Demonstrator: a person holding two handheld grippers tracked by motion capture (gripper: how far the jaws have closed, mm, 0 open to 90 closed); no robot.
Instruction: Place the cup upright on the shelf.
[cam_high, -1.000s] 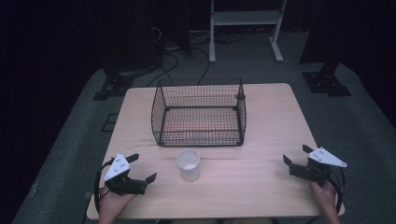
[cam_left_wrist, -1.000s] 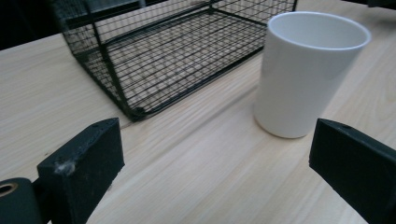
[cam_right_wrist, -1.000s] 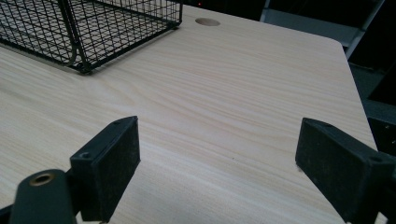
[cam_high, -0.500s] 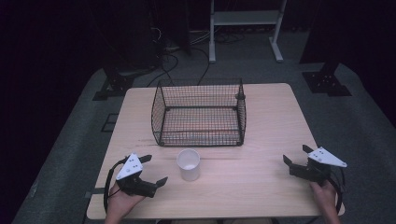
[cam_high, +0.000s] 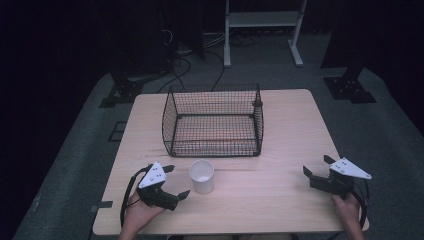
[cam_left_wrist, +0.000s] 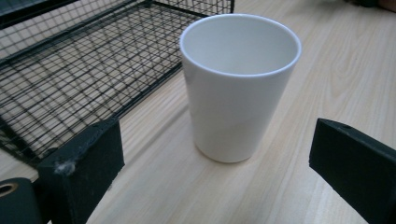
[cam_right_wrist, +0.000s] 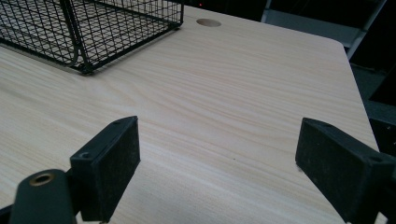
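A white cup stands upright and empty on the wooden table, just in front of a black wire basket. My left gripper is open at the front left, its jaws pointing at the cup from a short way off. In the left gripper view the cup sits beyond and between the two spread jaws, untouched, with the basket behind it to the left. My right gripper rests open near the front right edge, holding nothing. A corner of the basket appears at the upper left of the right gripper view.
The basket is empty and takes up the table's middle back. A round hole is cut in the tabletop near the far edge. Dark floor, cables and a metal stand lie behind the table. Bare wood stretches between the cup and my right gripper.
My left gripper has moved right along the front of the table toward the cup and turned its jaws toward it. The right gripper and the cup have stayed put.
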